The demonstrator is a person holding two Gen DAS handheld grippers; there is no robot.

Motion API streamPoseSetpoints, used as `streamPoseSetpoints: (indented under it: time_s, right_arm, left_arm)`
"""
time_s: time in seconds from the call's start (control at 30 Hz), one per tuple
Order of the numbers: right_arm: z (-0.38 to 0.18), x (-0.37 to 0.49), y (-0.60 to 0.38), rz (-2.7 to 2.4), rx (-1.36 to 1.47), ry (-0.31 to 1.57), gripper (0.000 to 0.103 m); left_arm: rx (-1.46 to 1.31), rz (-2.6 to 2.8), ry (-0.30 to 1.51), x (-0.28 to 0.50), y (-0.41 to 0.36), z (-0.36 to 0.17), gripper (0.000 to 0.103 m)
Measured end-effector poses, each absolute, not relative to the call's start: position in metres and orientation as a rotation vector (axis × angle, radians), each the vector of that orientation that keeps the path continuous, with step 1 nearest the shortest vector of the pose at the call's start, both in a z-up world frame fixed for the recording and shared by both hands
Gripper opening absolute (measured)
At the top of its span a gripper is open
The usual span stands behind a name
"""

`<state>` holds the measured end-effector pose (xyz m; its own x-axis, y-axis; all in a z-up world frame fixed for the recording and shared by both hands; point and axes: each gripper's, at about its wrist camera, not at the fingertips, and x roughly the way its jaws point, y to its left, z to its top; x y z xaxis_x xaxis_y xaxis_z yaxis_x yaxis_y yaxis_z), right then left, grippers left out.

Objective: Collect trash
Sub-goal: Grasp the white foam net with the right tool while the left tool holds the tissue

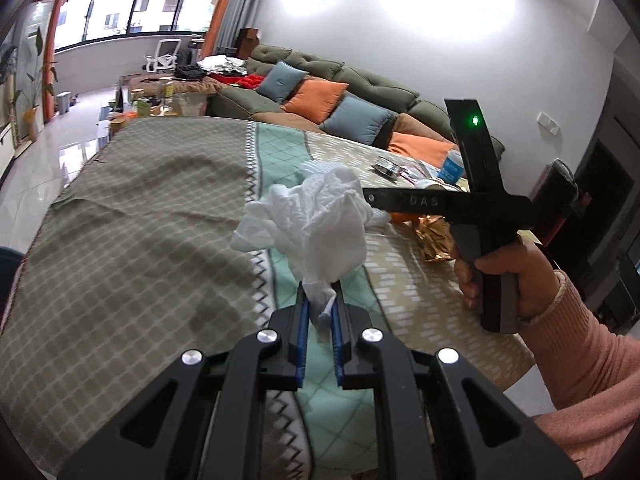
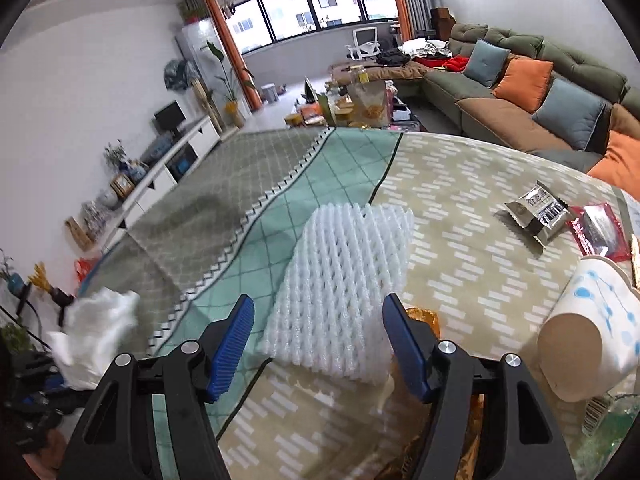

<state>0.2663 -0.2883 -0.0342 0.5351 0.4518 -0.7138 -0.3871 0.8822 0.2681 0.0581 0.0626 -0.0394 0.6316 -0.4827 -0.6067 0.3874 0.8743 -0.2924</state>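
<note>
The left gripper [image 1: 320, 300] is clenched on a crumpled white tissue [image 1: 316, 216], its blue-padded fingers [image 1: 304, 320] pinching the lower tail of the wad while the rest billows above them, lifted clear of the patterned cloth on the desk [image 1: 132, 216]. In the right wrist view the same tissue [image 2: 96, 336] shows blurred at the lower left edge.

The right gripper [image 2: 318, 344] stands released, its fingers [image 2: 234, 344] spread to either side of a white foam net sleeve [image 2: 348, 280] that lies flat on the cloth; the near end of the sleeve sits between the pads, but they do not press on it. Just under the right-hand finger a bit of gold wrapper [image 2: 424, 318] peeks out. Further right on the desk [image 2: 460, 208] lie a silver snack packet [image 2: 536, 212], a red packet [image 2: 600, 232] beside it, and a roll of paper towel [image 2: 592, 328] on its side.

From the left wrist view, a hand [image 1: 504, 276] in a pink sleeve grips the right tool's handle
</note>
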Motion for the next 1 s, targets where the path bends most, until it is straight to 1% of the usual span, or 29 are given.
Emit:
streamPoseSetpoints:
  time_s: [0.13, 0.17, 0.2, 0.23, 0.27, 0.3, 0.6, 0.8, 1.0]
  right_arm:
    - [-0.037, 0.266, -0.28, 0.471, 0.021, 0.883, 0.051]
    - [-0.037, 0.266, -0.28, 0.465, 0.015, 0.881, 0.046]
    - [-0.036, 0.266, -0.281, 0.466, 0.019, 0.879, 0.036]
    - [-0.035, 0.265, -0.281, 0.473, 0.024, 0.879, 0.03]
    - [-0.034, 0.265, -0.282, 0.475, 0.026, 0.876, 0.017]
    - [-0.033, 0.264, -0.284, 0.486, 0.041, 0.878, 0.012]
    - [0.0, 0.235, -0.264, 0.601, 0.063, 0.776, 0.012]
    - [0.025, 0.21, -0.225, 0.762, 0.033, 0.702, 0.012]
    - [0.038, 0.199, -0.174, 0.903, -0.01, 0.68, 0.012]
  left_arm:
    - [-0.155, -0.463, 0.73, 0.054, 0.075, -0.04, 0.011]
    - [-0.161, -0.455, 0.729, 0.052, 0.079, -0.041, 0.011]
    - [-0.166, -0.449, 0.728, 0.051, 0.082, -0.041, 0.011]
    - [-0.174, -0.444, 0.728, 0.049, 0.086, -0.042, 0.011]
    - [-0.18, -0.438, 0.728, 0.05, 0.088, -0.042, 0.011]
    - [-0.182, -0.431, 0.727, 0.049, 0.091, -0.042, 0.011]
    - [-0.216, -0.366, 0.695, 0.037, 0.125, -0.038, 0.011]
    - [-0.235, -0.319, 0.665, 0.029, 0.149, -0.031, 0.011]
    - [-0.252, -0.248, 0.639, 0.021, 0.177, -0.025, 0.011]
